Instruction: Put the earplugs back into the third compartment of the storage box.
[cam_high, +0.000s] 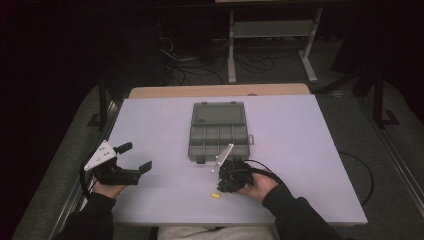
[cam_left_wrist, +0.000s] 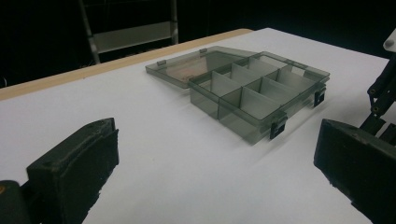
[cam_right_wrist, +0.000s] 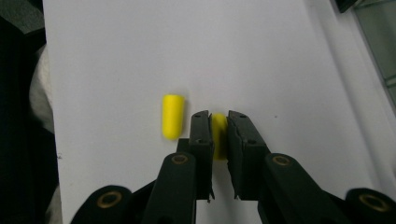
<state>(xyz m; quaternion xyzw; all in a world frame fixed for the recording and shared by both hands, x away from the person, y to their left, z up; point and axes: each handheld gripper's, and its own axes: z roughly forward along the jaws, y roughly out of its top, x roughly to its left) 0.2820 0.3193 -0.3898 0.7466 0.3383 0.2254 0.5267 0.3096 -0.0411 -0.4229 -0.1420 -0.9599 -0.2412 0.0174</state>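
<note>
Two black jaws of the right tool (cam_right_wrist: 219, 135) are clenched on a small yellow plug (cam_right_wrist: 219, 135); a second yellow plug (cam_right_wrist: 173, 116) lies just beside them on the white bench (cam_right_wrist: 116, 56). Short, rounded and matte, the plugs look light and soft, probably foam, best pinched gently across the middle. Farther off, the left tool (cam_high: 131, 157) hangs released. An open grey compartment box (cam_high: 219, 131) sits mid-bench, apparently empty.
</note>
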